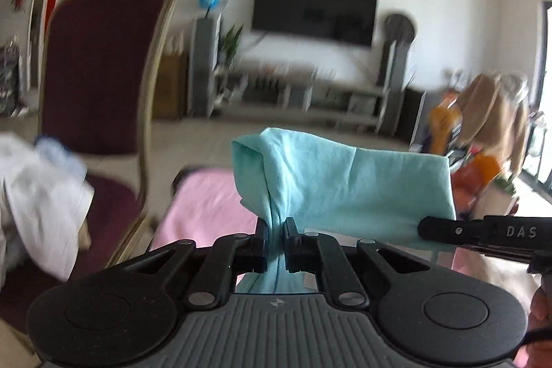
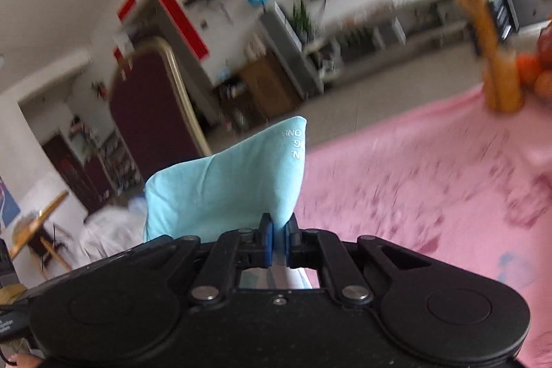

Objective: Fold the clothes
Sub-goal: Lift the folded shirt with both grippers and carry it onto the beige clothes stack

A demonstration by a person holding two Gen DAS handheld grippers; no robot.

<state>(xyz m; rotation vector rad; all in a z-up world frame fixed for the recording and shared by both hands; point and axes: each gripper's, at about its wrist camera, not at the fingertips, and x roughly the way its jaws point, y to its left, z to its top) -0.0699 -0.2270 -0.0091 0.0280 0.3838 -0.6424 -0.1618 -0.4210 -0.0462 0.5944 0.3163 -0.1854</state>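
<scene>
Both grippers I'm running are clamped on the teal shirt: left gripper pinches a bunched fold, right gripper grips a corner. It hangs lifted above the pink cloth, near a maroon chair.

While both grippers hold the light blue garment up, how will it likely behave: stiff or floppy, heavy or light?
Probably floppy: the light blue garment bunches into creases where the left gripper pinches it. It seems light, since a thin pinch in the right gripper carries it. Released, it would likely collapse onto the pink tablecloth.
</scene>
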